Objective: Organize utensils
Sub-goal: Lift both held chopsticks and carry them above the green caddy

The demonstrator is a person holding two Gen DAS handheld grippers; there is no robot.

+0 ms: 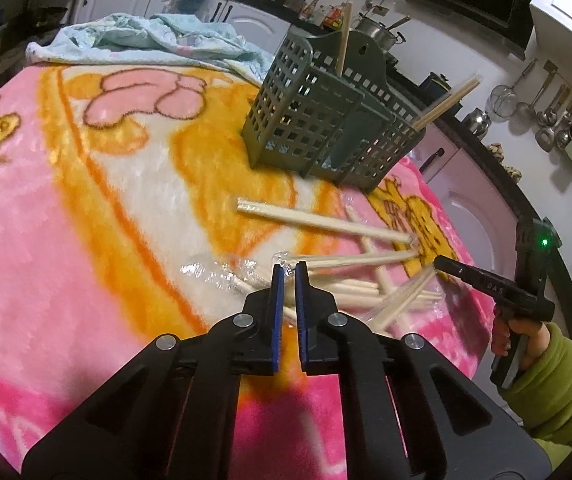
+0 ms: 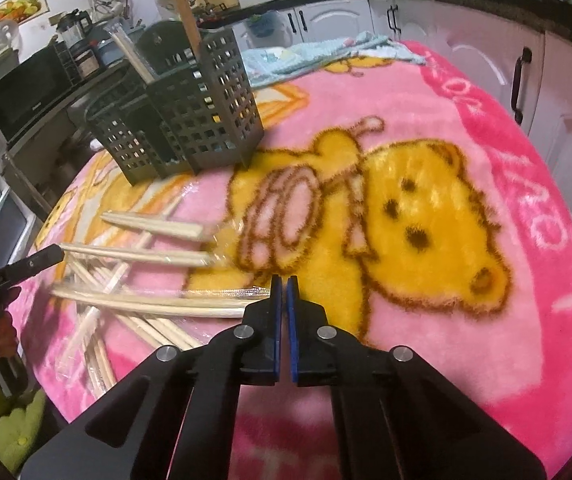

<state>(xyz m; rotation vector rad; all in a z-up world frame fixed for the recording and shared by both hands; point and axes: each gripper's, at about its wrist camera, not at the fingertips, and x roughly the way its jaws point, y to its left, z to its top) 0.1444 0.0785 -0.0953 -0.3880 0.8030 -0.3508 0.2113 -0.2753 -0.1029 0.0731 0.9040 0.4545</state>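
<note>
Both our claws are pressed together. The left claw sits with its tips at the crinkled clear wrapper on one pair of chopsticks, and we cannot tell whether it has caught the film or merely rests beside it. The right claw is shut with its tips at the end of a long wrapped pair; whether it pinches that end is unclear too.

The loose chopsticks lie criss-crossed on the pink blanket over the tabletop, between us and the green holder, which stands toward the far edge with a few sticks already upright in it.

To do this step well, we should check each grip before lifting, take one pair at a time from the top of the heap, tilt it upright, and lower it into an open compartment without nudging the holder.
</note>
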